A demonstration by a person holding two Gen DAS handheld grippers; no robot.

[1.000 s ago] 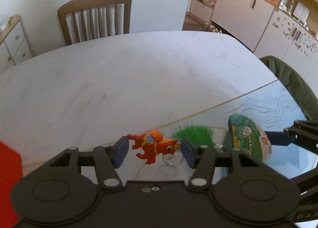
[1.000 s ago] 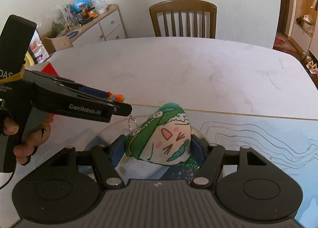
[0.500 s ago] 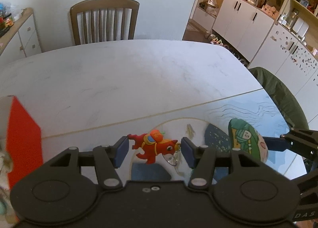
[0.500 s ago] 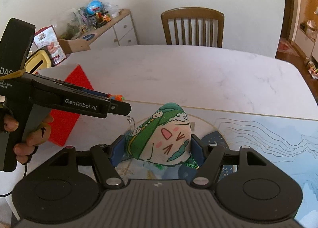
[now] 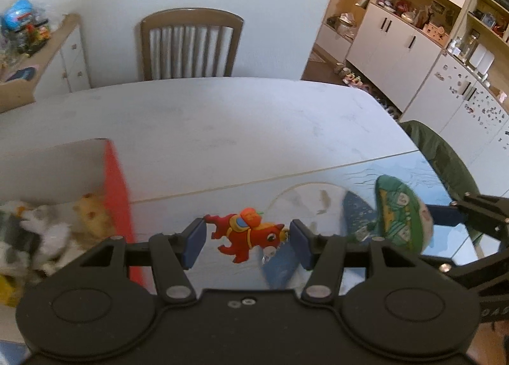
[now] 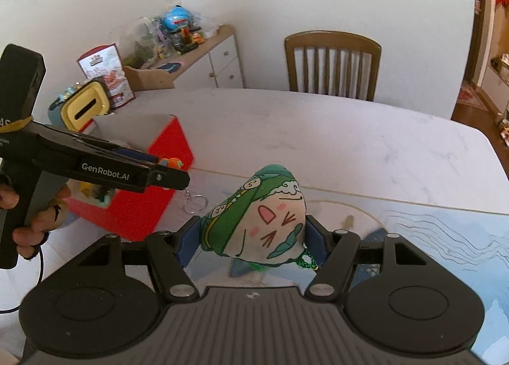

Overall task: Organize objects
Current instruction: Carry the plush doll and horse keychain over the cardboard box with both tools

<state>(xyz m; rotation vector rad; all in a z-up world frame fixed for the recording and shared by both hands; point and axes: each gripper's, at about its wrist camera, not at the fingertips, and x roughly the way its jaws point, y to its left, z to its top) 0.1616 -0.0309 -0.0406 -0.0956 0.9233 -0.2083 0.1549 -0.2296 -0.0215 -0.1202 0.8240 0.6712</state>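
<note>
- The toys are what I am sorting: a red horse keyring point(image 5: 246, 233) and a green plush pouch point(image 6: 261, 217), both up off the bench point(image 6: 366, 142) at this moment.
- I am holding the red horse keyring between the blue pads of my left hand-held gripper point(image 5: 247, 239), which is closed narrow on it; its metal ring point(image 6: 194, 203) is dangling below, as the right wrist view shows.
- I am gripping the green plush pouch in my right hand-held gripper point(image 6: 253, 237), the jaws pressing its sides, with a green cord hanging out underneath.
- The red box point(image 6: 149, 190) is standing open on the bench to my left, just beside the left hand-held gripper, and several soft toys point(image 5: 47, 231) are already lying inside it, blurred in the left wrist view.
- Judging from that, part of the sorting is done, and these two pieces are still waiting to go in.
- The blue printed mat point(image 6: 445, 237) under my right hand-held gripper is showing no other loose toys that I can make out, so I am guessing these are among the last.
- The keyring is nearer the box opening than the pouch, so I am expecting it to be dropped first.
</note>
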